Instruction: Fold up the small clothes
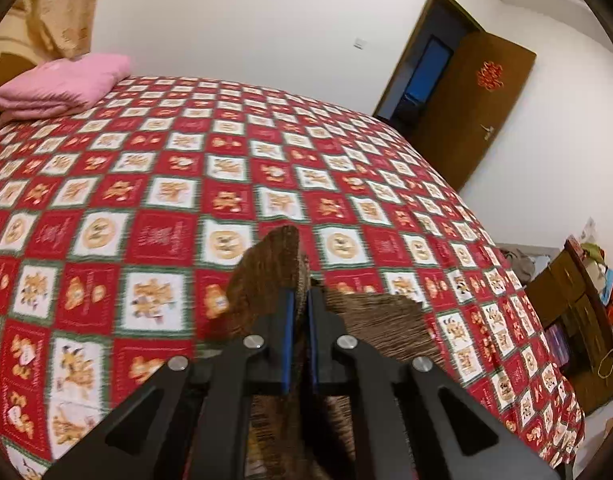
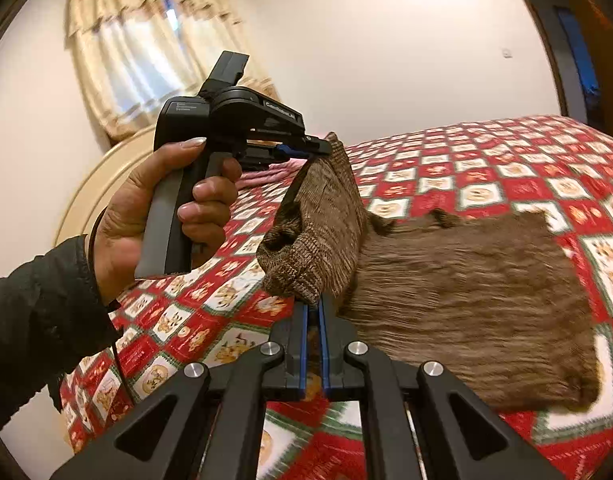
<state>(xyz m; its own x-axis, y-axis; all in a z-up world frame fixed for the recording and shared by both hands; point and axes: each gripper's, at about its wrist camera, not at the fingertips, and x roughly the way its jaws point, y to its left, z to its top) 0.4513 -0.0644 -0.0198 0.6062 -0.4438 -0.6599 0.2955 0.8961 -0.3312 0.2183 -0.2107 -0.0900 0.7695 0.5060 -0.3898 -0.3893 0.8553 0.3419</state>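
Brown knit garment (image 2: 466,300) lying flat on bed (image 2: 486,168), long axis sideways, left tool (image 2: 318,148) and right tool (image 2: 313,312) each pinching its raised left edge

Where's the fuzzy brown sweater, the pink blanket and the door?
Brown knitted sweater (image 2: 466,300), right wrist view: its flat body on the bed.
Folded pink blanket (image 1: 62,84), left wrist view: top fold.
Brown wooden door (image 1: 474,108), left wrist view: open panel.

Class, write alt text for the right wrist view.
Both tools, right and left, pinch a lifted sleeve of a brown knitted sweater lying on a red patchwork bedspread; a hand holds the left tool.
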